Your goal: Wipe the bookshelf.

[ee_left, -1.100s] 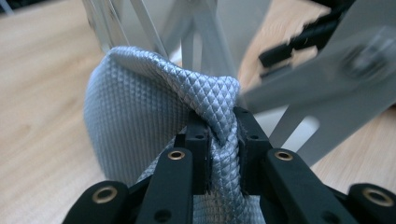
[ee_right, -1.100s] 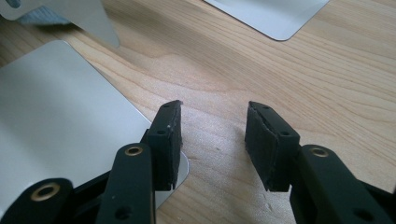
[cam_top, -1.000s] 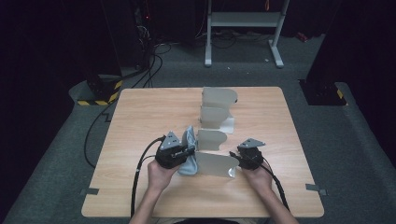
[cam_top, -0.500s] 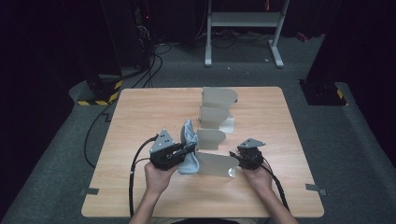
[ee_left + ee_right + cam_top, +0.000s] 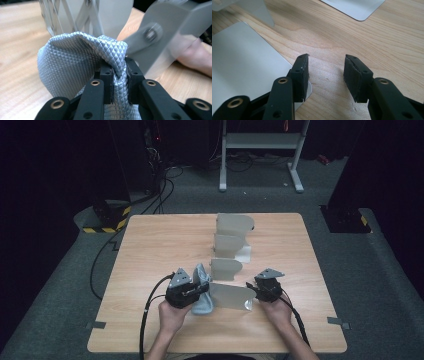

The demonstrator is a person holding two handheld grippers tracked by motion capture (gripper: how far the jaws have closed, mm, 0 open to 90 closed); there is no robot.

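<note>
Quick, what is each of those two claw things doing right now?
Left gripper: closed on the grey cloth.
Right gripper: open, holding nothing.

overhead forward-down view, two close tongs-mounted views

The grey panel [image 5: 160,37] is motion-blurred; the cloth's [image 5: 75,65] lower end is cut off.

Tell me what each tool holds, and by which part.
Left tool pinches a bunched fold of the grey cloth. Right tool holds nothing; its jaws are open.
</note>
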